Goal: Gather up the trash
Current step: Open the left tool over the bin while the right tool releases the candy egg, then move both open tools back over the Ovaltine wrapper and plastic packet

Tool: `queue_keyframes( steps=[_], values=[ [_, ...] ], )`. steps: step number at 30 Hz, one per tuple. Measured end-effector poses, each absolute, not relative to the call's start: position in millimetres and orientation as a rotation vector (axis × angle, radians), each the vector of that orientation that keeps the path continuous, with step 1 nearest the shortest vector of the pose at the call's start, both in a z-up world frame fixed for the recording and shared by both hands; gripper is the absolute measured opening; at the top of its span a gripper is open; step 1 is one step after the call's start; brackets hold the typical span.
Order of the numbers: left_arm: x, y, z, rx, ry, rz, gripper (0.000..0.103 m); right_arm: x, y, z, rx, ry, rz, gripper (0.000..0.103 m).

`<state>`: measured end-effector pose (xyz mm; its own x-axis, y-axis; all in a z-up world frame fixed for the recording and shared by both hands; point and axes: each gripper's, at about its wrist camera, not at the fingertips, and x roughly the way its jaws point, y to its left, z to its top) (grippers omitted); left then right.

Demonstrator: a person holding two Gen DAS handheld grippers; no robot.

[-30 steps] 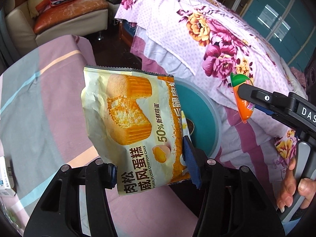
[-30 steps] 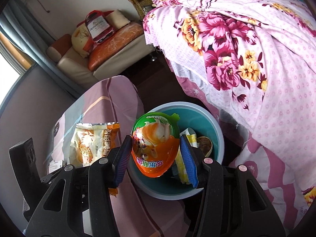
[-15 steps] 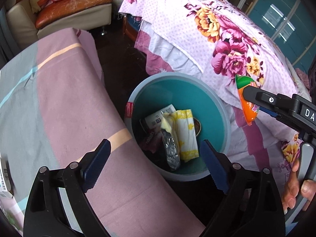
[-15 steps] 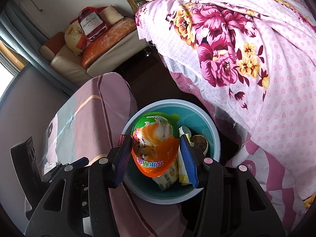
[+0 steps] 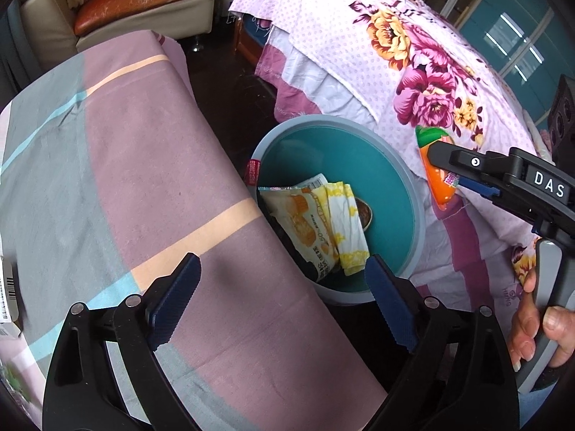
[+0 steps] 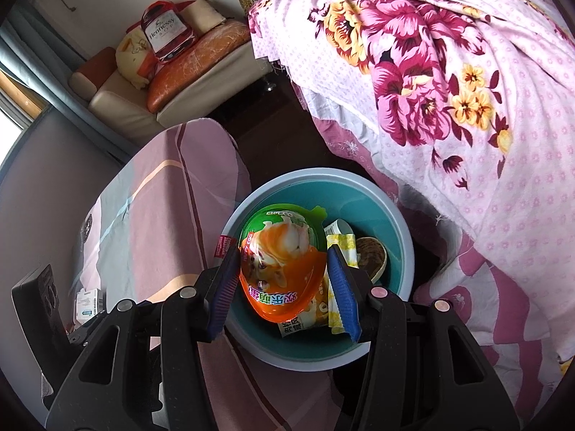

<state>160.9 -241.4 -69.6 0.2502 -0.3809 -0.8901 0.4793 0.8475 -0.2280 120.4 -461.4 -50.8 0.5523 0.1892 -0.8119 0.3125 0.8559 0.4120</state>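
— What changed?
— The left gripper [image 5: 282,291] let go; its jaws now gape empty, and the cake wrapper [image 5: 305,226] lies in the bin [image 5: 413,194].
— And the right gripper [image 6: 282,287]?
— Still clenched on the orange cup [image 6: 284,273] above the bin. "DAS" reads on its arm; "Hennessy" on a bottle [image 6: 165,32].

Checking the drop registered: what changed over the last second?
The left gripper let go of the cake wrapper, which fell into the teal bin; its jaws now stand wide and empty. Unchanged: the right gripper stays clamped on the orange egg-shaped package over the bin.
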Motion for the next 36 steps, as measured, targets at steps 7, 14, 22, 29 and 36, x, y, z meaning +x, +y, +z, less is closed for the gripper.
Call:
queue_keyframes(
  steps=[7,14,22,29,36],
  values=[
    [159.5,-230.6,-69.7,0.076,1.188,-0.575,0.093,126.1,-449.8,-54.1,0.551,1.021,-0.064,0.067],
    [156.9,-220.3,-69.4,0.051,1.191,-0.570,0.094,124.2,-439.8,-52.5,0.549,1.035,-0.075,0.074],
    [151.4,-203.9,-65.9,0.027,1.181,-0.562,0.095,121.4,-430.1,-48.4,0.549,1.048,-0.079,0.075],
    [145.1,-176.7,-61.4,-0.013,1.171,-0.537,0.096,120.1,-405.4,-39.6,0.519,1.049,-0.053,0.075],
    [136.2,-131.0,-55.0,-0.070,1.150,-0.487,0.096,119.3,-372.3,-26.5,0.473,1.049,-0.019,0.076]
  ],
)
